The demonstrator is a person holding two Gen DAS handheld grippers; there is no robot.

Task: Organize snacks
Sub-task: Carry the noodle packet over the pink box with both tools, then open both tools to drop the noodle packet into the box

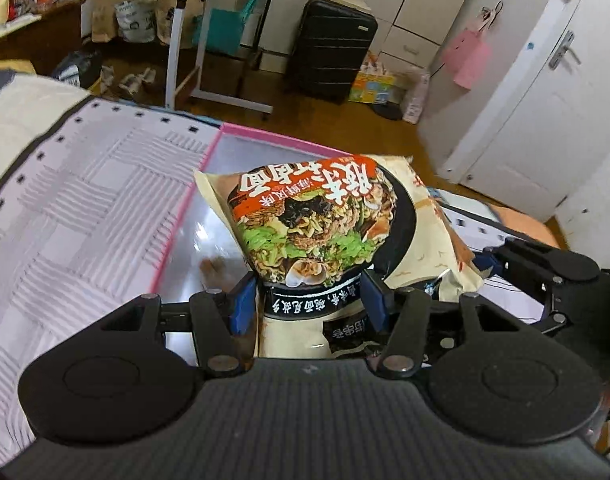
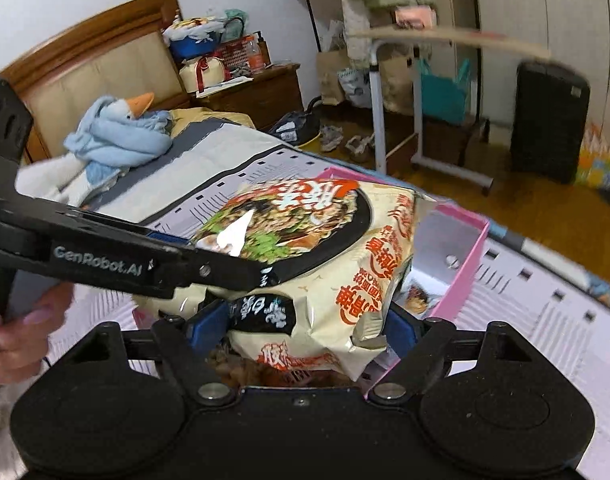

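Cream-coloured foil forms the noodle packet (image 1: 325, 224), which is printed with a bowl of noodles and greens and red lettering. Left gripper (image 1: 309, 304): its blue-padded fingers (image 1: 241, 304) are clamped on the lower edge of the packet, one pad on each side. The packet rises tilted ahead of these fingers.

Right gripper (image 2: 301, 324): its blue fingers (image 2: 207, 326) bracket the near end of the same noodle packet (image 2: 337, 264) and press against its sides, so both grippers hold the one packet. In the right wrist view, the left gripper (image 2: 221, 268) enters from the left side and lies across the packet face, just ahead of the right fingers.

Beneath and beyond both sets of fingers sits a pink box (image 1: 265, 140) with a shiny inner floor. It rests on the bed (image 1: 85, 200), which has a white and grey patterned cover. The packet is above the box opening; contact with the box floor cannot be determined. A further snack pack (image 2: 419, 296) lies inside the box, right of the right fingers.
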